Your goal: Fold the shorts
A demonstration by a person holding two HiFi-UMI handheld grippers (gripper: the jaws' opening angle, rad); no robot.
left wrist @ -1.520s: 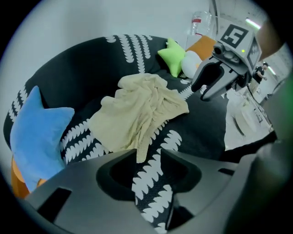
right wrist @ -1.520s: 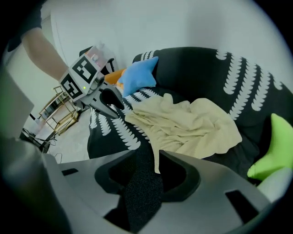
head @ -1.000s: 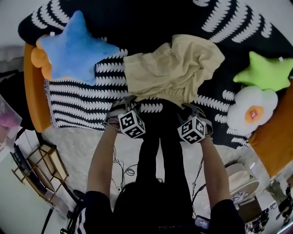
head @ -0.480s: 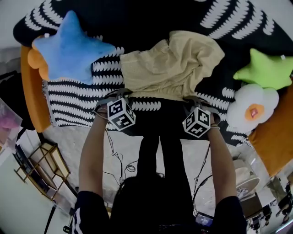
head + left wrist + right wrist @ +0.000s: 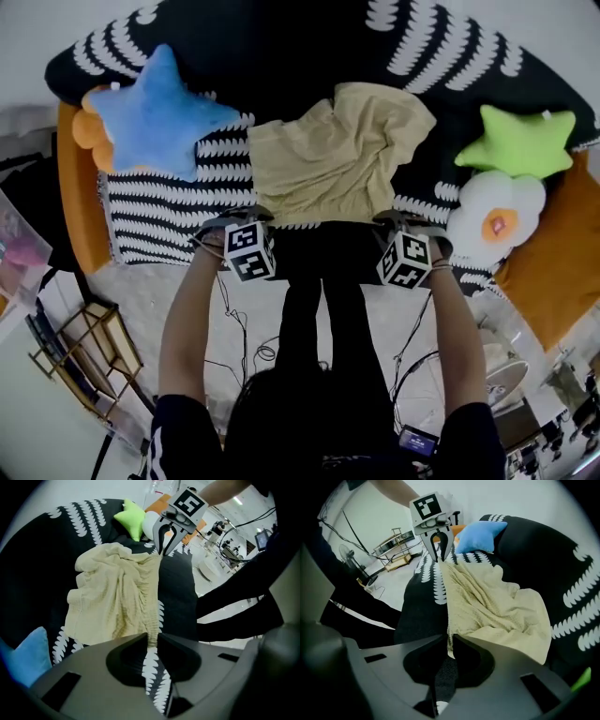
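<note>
The beige shorts (image 5: pixel 328 159) lie crumpled on a black-and-white blanket (image 5: pixel 159 211), with their near edge pulled straight between my two grippers. My left gripper (image 5: pixel 251 221) pinches the left end of that edge; in the left gripper view its jaws (image 5: pixel 151 640) have just been closing and the ribbed hem (image 5: pixel 152 620) is clamped between them. My right gripper (image 5: pixel 394 223) holds the right end; its jaws (image 5: pixel 449 641) have also just closed on the cloth (image 5: pixel 497 606). Each gripper shows in the other's view: the right gripper (image 5: pixel 163 551) and the left gripper (image 5: pixel 440 557).
A blue star pillow (image 5: pixel 155 112) lies left of the shorts. A green star pillow (image 5: pixel 520 141) and a white flower pillow (image 5: pixel 492 220) lie to the right. Orange cushions (image 5: pixel 70 206) border the blanket. A wire rack (image 5: pixel 75 347) and cables sit on the floor below.
Both grippers moved apart to the ends of the shorts' near edge, shut on it and lifted it. That edge is now drawn taut and straight.
</note>
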